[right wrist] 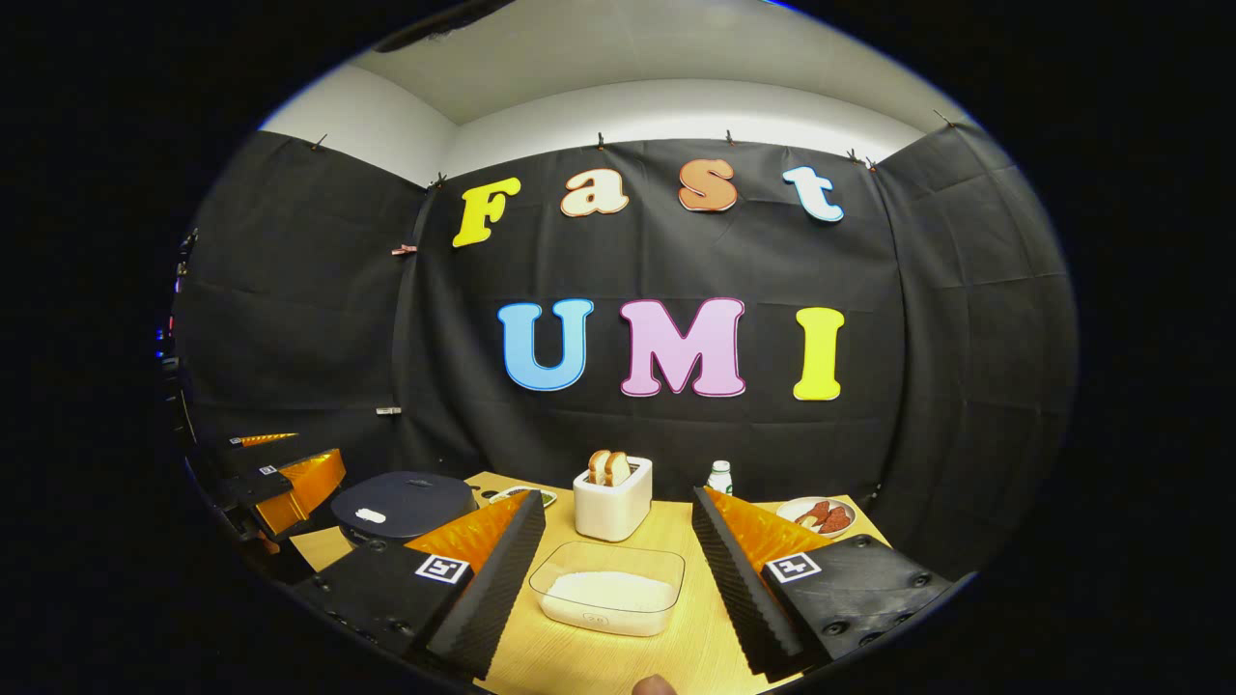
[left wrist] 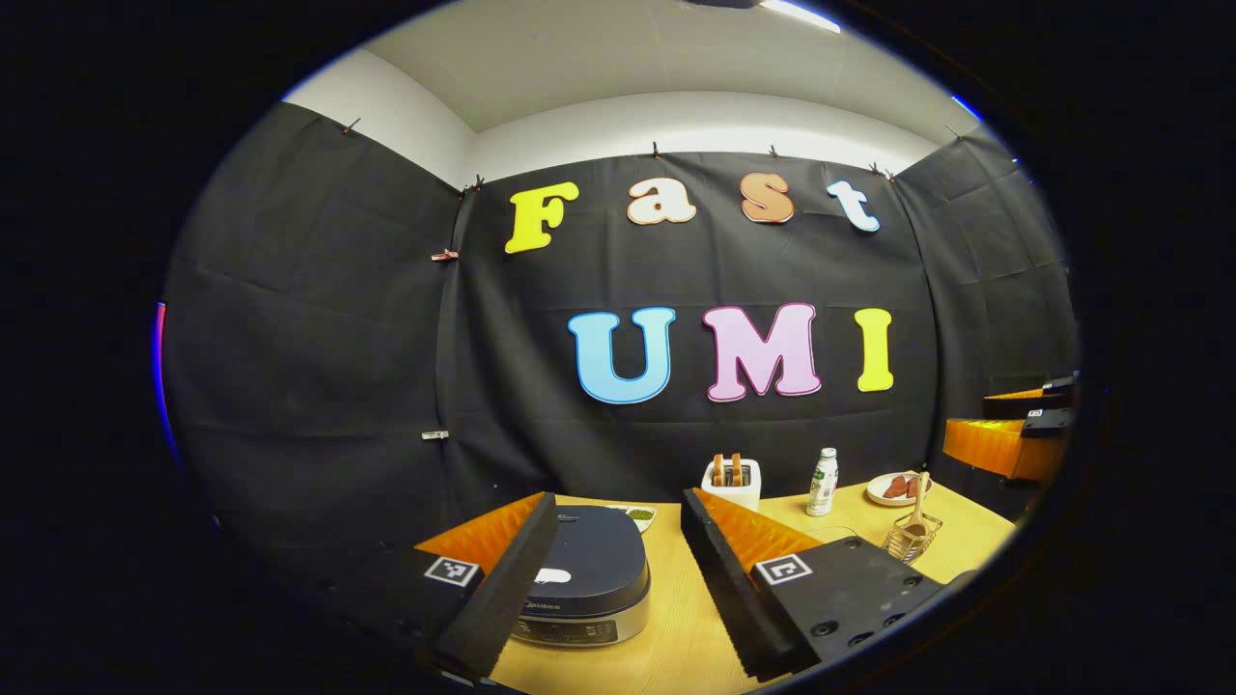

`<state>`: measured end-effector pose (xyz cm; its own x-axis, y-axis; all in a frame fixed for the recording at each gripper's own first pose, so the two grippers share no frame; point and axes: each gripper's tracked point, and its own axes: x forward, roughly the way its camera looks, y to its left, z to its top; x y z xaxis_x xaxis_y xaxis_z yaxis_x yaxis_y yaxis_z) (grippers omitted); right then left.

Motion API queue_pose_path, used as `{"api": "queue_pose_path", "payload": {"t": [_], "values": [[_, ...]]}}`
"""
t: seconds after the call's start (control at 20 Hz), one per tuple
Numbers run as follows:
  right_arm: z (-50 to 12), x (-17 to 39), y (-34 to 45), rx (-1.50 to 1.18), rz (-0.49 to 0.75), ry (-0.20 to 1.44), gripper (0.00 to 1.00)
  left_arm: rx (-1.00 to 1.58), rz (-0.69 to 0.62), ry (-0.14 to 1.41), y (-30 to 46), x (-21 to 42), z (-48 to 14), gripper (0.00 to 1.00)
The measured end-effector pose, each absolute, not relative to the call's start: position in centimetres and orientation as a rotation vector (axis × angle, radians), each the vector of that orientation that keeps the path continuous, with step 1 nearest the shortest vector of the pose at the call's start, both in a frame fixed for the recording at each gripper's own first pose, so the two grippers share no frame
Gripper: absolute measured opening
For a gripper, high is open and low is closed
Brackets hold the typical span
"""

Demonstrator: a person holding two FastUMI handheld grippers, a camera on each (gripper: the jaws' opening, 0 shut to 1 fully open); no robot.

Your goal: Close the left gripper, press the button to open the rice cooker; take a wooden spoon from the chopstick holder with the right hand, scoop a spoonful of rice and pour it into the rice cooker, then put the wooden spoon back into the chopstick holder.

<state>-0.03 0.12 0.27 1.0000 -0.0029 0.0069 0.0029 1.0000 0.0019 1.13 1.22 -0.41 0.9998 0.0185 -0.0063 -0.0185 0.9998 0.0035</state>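
Two handheld grippers hover with jaws spread wide above a pale wooden table (right wrist: 618, 666), and we grasp nothing in either. In the left gripper view, our left gripper (left wrist: 618, 589) frames the round dark-lidded rice cooker with a silver base (left wrist: 584, 579), its lid down. Right of it a wire chopstick holder (left wrist: 911, 542) carries the upright wooden spoon (left wrist: 918, 502), near a white plate of red food (left wrist: 896, 488) and a small white bottle (left wrist: 823, 482). In the right gripper view, our right gripper (right wrist: 618, 579) hangs over a clear rectangular container of white rice (right wrist: 608, 589), with a white toaster holding bread slices (right wrist: 612, 500) just behind it.
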Motion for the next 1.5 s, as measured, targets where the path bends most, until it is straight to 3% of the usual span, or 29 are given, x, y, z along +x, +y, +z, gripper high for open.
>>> {"api": "queue_pose_path", "payload": {"t": [0.2, 0.5, 0.75, 1.5], "values": [[0.1, 0.4, 0.3, -0.001, -0.004, -0.004, 0.96, 0.009, 0.041, 0.02, 2.2, 2.3, -1.1, 0.69], [0.1, 1.3, 0.6, -0.015, -0.006, -0.014, 0.95, 0.005, 0.106, 0.174, 5.0, 5.1, -6.2, 0.1], [-0.3, 2.1, 1.2, -0.022, -0.004, -0.004, 0.95, -0.034, 0.127, 0.327, 6.8, 7.4, -11.5, 0.07], [-1.2, 3.1, 0.5, -0.016, -0.035, 0.019, 0.96, -0.048, 0.089, 0.478, 8.0, 11.0, -16.7, 0.06]]}}
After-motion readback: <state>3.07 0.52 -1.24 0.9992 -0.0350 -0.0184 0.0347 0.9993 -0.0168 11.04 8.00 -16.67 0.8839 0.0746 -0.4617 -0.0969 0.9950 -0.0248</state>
